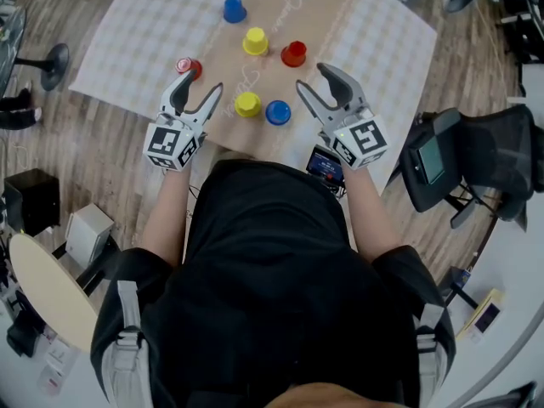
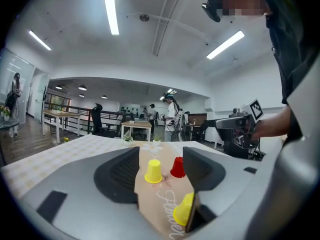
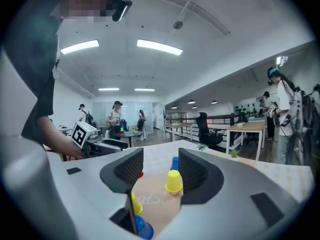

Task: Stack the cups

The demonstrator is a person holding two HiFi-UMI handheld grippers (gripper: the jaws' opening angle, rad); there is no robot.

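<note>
Barely begun, by the look of it: six cups, all single, none nested in another on or beside the runner (image 1: 270, 79). Leaves every stacking move to do.

Over the runner's near left edge, the left gripper (image 1: 204, 82): tongs spread wide, nothing between them but air, cups showing only far beyond the gap. Just off the runner's left edge, the left red cup (image 1: 189, 66), in line with that gripper's outer fingertip; cannot tell whether touched. At the runner's far left edge, the far blue cup (image 1: 234, 9). On the runner's near end, the near yellow cup (image 1: 247, 104); up the runner's middle, the far yellow cup (image 1: 255, 41). Back at the runner's near end, the near blue cup (image 1: 278, 112), just beside the near yellow one yet apart. Toward the runner's right side, the right red cup (image 1: 293, 54). Over the runner's near right edge, the right gripper (image 1: 310, 76): tongs likewise wide, empty.

As for pointing: mouths down, narrow bases up, long axes vertical, square to the runner. Reads so plainly for both yellow cups, the right red and the far blue. Of the left red cup, only a pale round end facing up; upright or tipped, hard to say.
</note>
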